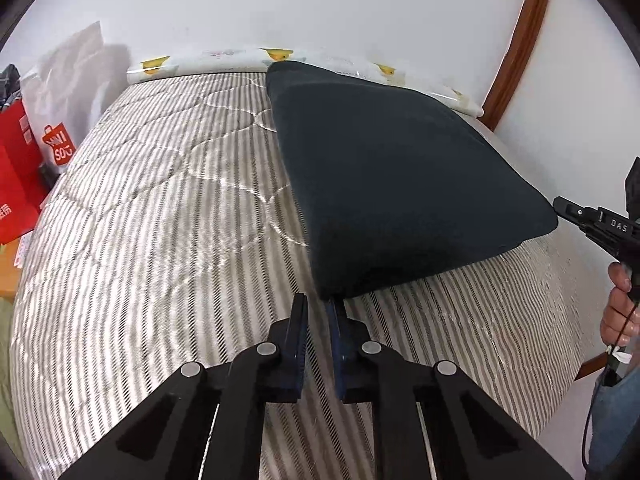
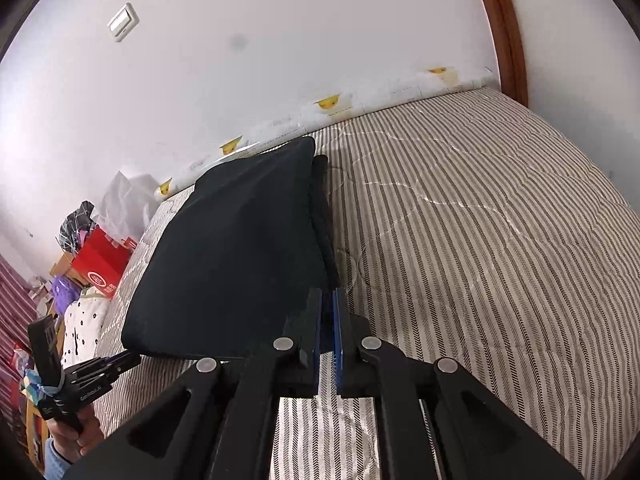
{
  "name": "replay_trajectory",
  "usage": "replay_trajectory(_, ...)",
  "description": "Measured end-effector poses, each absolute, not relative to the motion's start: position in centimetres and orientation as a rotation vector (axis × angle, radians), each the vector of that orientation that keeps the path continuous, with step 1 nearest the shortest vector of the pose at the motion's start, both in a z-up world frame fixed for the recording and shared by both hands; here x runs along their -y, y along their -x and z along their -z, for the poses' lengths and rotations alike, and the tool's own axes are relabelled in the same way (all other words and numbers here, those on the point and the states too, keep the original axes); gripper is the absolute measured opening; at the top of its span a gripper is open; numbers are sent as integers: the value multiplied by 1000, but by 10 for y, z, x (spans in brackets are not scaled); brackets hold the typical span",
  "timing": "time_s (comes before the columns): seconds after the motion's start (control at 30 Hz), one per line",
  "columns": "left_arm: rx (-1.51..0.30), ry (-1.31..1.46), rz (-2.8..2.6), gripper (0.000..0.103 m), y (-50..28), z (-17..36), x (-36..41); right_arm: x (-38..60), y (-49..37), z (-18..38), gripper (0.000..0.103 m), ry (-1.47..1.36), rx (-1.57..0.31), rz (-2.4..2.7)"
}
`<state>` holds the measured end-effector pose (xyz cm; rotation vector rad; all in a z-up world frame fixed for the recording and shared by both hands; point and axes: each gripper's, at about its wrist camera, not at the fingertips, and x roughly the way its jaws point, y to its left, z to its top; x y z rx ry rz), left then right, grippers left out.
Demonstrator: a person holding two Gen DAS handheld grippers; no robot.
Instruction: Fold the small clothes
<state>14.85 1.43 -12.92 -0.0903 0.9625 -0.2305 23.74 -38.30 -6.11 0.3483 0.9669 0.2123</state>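
The dark cloth (image 1: 400,184) is lifted over the striped mattress (image 1: 160,208) — one near corner is pinched by the left gripper (image 1: 320,312) at 6 o'clock, jaws narrowly parted; the other is clamped by the right gripper (image 2: 329,312).

A bed (image 1: 160,208) with a quilted cover in grey and white stripes fills most of both views. Along its far edge, against the plain white wall (image 1: 320,0), lies a white rolled mat (image 1: 224,58) printed with yellow shapes. A curved brown wooden frame (image 1: 524,36) rises at the bed's corner. A white light switch (image 2: 123,22) sits on the wall. Beside the bed stand a red box (image 2: 102,266), a white shopping bag (image 1: 64,92) and piled clutter. Soft daylight glints off the cover.
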Motion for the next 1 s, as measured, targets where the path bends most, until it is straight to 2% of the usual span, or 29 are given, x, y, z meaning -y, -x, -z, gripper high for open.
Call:
replay_trajectory(0.1,-931,88,205,17,-148,117,-19,379,-239,58,6,-341,-949,-221)
replay_trajectory(0.23,-896,120,220,39,-153,106,-23,368,-244,59,14,-318,-948,-227)
replay_trajectory(0.27,-893,124,224,40,-158,104,-21,365,-244,60,15,-309,-949,-223)
replay_trajectory(0.5,-922,87,196,41,-184,107,-3,353,-246,72,16,-137,-997,-121)
replay_trajectory(1.0,-943,118,186,45,-169,107,-10,362,-233,65,20,-142,-993,-58)
